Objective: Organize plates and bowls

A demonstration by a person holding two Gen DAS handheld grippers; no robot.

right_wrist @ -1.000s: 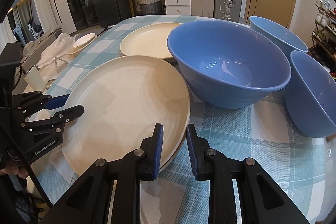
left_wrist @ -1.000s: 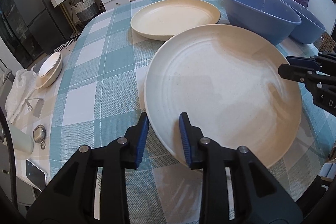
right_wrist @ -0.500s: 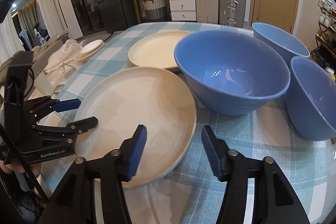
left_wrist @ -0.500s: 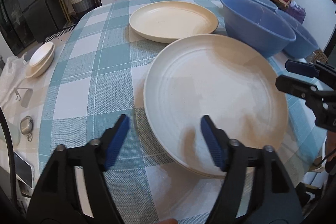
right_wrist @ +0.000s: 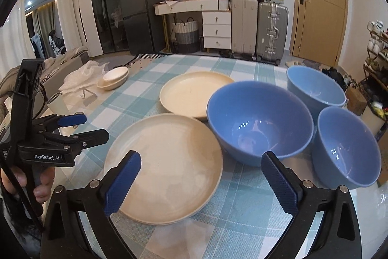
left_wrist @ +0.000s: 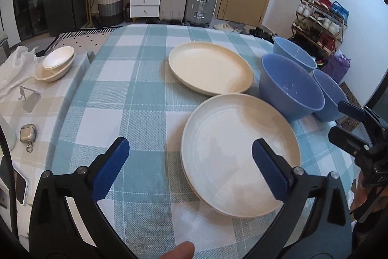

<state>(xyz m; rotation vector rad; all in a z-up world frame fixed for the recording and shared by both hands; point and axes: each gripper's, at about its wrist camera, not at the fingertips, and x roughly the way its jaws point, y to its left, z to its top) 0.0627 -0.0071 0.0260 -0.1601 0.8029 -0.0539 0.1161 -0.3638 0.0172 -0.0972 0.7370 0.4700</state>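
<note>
Your left tool and right tool both hover with fingers spread wide apart, gripping nothing. The near plate lies flat on the checked surface, stacked on another plate. A second cream plate sits just behind it. Three blue bowls cluster to your right, the nearest beside both plates.

Right claw cut off at frame edge; near plate partly masks whatever lies beneath it.
</note>
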